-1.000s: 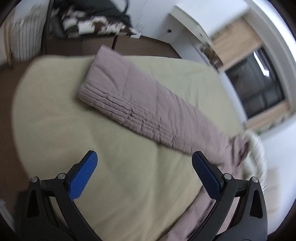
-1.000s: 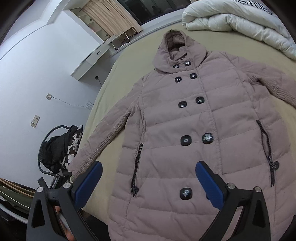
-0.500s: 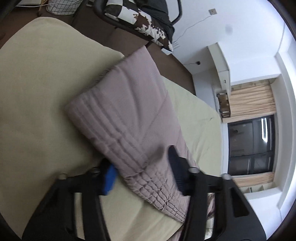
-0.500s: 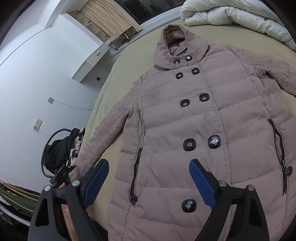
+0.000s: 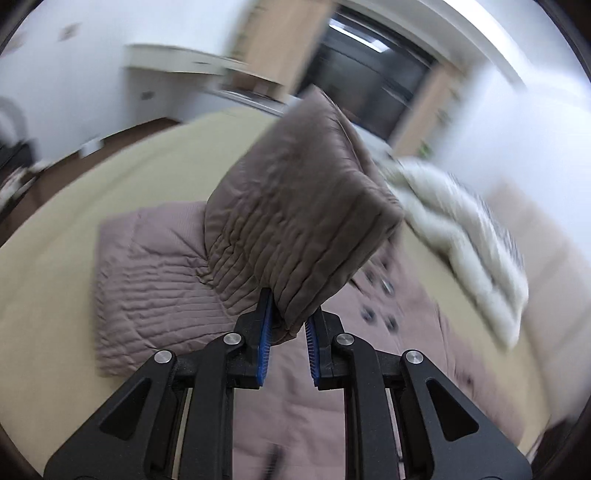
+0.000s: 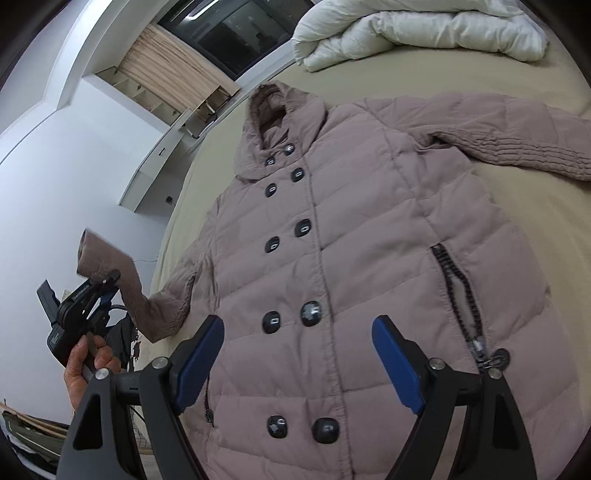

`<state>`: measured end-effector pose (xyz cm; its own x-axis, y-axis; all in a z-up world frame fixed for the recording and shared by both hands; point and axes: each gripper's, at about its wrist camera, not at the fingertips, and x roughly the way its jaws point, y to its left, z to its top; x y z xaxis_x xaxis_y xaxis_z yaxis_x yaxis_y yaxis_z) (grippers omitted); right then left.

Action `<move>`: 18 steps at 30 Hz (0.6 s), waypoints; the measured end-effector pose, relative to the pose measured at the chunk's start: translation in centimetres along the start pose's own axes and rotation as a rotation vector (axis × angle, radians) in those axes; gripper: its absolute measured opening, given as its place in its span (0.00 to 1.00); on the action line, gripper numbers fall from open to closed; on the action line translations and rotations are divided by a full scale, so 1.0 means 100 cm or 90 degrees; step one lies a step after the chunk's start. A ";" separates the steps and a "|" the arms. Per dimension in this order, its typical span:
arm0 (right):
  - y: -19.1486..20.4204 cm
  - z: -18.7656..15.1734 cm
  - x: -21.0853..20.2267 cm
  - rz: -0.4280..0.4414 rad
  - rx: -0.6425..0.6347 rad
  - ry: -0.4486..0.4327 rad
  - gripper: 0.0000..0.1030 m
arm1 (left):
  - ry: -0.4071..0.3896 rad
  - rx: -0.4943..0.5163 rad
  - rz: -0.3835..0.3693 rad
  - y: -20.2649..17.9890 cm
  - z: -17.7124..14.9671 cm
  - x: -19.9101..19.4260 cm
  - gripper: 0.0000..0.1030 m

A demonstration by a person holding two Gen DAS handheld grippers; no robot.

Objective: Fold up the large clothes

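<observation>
A mauve hooded quilted coat [image 6: 369, 240] with dark buttons lies face up on the bed. My left gripper [image 5: 290, 314] is closing its blue pads on the ribbed cuff of the coat's sleeve [image 5: 295, 221] and holds it raised above the bed. In the right wrist view the left gripper [image 6: 107, 284] is at the far left, beside the bed, with the sleeve [image 6: 125, 273] draped up from the coat. My right gripper [image 6: 297, 328] hovers over the coat's lower front, jaws wide and narrowing slightly, nothing between them. The other sleeve [image 6: 535, 147] lies stretched out to the right.
The bed's pale green sheet [image 6: 535, 221] surrounds the coat. A bunched white duvet [image 6: 406, 29] lies at the head of the bed. A person's hand [image 6: 85, 365] holds the left gripper beside the bed. A dark window and curtains stand beyond.
My left gripper has closed on the sleeve cuff, lifted it and swung it round towards the coat's body. My right gripper moved closer over the coat's front and narrowed a little.
</observation>
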<state>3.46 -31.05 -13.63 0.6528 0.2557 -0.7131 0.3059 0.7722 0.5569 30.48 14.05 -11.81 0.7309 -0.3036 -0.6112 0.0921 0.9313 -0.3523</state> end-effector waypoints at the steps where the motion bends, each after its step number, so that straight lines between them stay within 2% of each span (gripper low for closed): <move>1: -0.009 0.002 -0.002 -0.005 0.009 -0.002 0.83 | 0.027 0.048 -0.008 -0.021 -0.008 0.021 0.15; 4: -0.037 0.008 -0.007 -0.009 0.048 0.001 0.83 | 0.110 0.141 0.002 -0.062 -0.044 0.078 0.15; 6: -0.051 0.013 -0.007 -0.003 0.074 0.004 0.84 | 0.180 0.164 0.021 -0.065 -0.059 0.113 0.17; 7: -0.057 0.016 -0.007 0.004 0.086 0.005 0.86 | 0.205 0.177 0.045 -0.063 -0.065 0.127 0.18; 9: -0.063 0.023 -0.004 0.023 0.104 0.005 0.97 | 0.191 0.192 0.062 -0.092 -0.088 0.119 0.18; 12: -0.062 0.039 0.012 0.075 0.118 0.014 0.99 | 0.200 0.180 0.033 -0.090 -0.090 0.116 0.24; 13: -0.059 0.045 0.022 0.100 0.126 0.026 0.99 | 0.203 0.182 0.025 -0.108 -0.109 0.114 0.27; 14: -0.053 0.052 0.034 0.130 0.132 0.044 0.99 | 0.206 0.184 0.017 -0.116 -0.111 0.109 0.28; 16: -0.037 0.064 0.063 0.173 0.135 0.094 0.95 | 0.204 0.181 0.001 -0.118 -0.112 0.098 0.30; 18: -0.022 0.073 0.097 0.198 0.136 0.154 0.85 | 0.202 0.175 -0.017 -0.123 -0.123 0.077 0.48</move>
<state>14.20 -34.52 -18.72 0.5633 0.6056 -0.5622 0.2737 0.5052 0.8184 26.65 -2.18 -20.91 0.4852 -0.3355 -0.8075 0.3172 0.9281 -0.1950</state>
